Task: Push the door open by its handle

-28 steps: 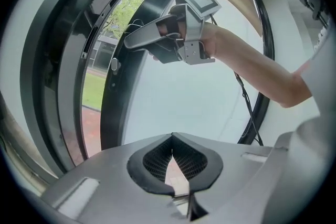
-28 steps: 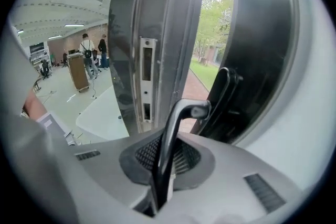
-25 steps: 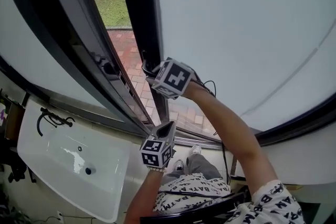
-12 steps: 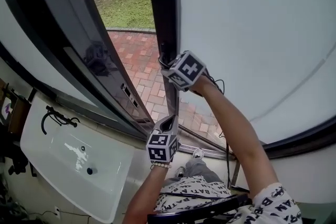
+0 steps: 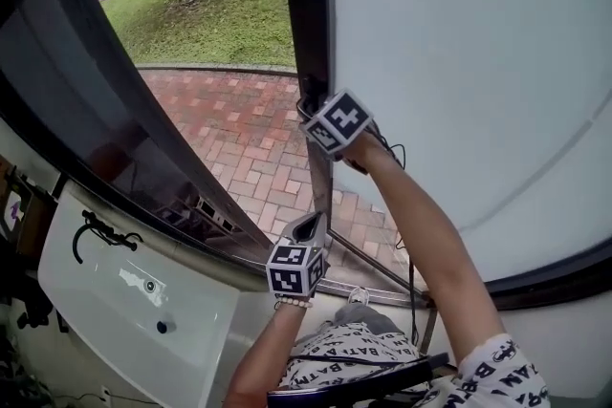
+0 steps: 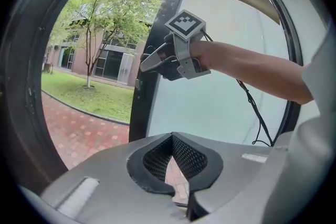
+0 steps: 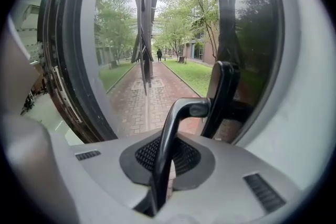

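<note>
Outdoors, past the doorway, the head view shows a red brick path (image 5: 249, 129) and a lawn (image 5: 220, 14) with a tree at its far side. A white-panelled door (image 5: 459, 62) with a dark edge fills the right of the view and stands ajar, the path showing in the gap. The right gripper (image 5: 311, 105) is up against that dark edge on an outstretched arm (image 5: 421, 234). The left gripper (image 5: 306, 226) sits lower, nearer the body and apart from the door, its tip pointing at the gap. A white basin (image 5: 115, 301) with a black tap (image 5: 100, 232) lies at lower left.

From the left gripper view, trees (image 6: 115, 2) and a brick building (image 6: 105, 55) stand beyond the grass. This gripper's own jaws meet at their tips with nothing between them; only paving shows through the slot behind the tips. Higher in the view, the right gripper with its marker cube (image 6: 185, 23) points at the door's dark edge.

Looking along the right gripper's jaws, the path runs straight away between trees, with a person (image 7: 159, 54) far off on it. The door's handle (image 7: 173, 128), a black bent lever, rises out of the jaws and turns right to its mount (image 7: 223, 92) on the door's edge. The jaws are closed on the lever's shaft, pads pressed to both sides.
</note>
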The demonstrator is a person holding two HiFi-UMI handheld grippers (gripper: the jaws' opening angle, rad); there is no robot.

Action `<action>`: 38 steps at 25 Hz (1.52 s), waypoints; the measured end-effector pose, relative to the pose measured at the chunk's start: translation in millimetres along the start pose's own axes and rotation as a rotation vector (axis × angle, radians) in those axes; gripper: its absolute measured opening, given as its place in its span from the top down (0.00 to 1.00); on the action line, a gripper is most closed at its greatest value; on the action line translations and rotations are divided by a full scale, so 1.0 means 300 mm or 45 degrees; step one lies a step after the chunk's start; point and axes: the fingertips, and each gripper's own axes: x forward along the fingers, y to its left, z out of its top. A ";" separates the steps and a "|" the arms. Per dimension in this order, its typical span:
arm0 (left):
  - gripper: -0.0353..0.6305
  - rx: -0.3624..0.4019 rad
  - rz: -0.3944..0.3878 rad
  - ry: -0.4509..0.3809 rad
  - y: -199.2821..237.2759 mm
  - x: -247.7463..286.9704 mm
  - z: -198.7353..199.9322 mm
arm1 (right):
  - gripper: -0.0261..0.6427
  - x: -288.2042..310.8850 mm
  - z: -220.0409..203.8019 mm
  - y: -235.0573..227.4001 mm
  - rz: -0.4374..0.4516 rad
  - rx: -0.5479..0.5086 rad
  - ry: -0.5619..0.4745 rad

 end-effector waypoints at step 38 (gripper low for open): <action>0.97 -0.002 -0.111 0.007 -0.013 1.071 0.269 | 0.93 -0.177 -0.300 -1.227 -0.416 0.470 -0.039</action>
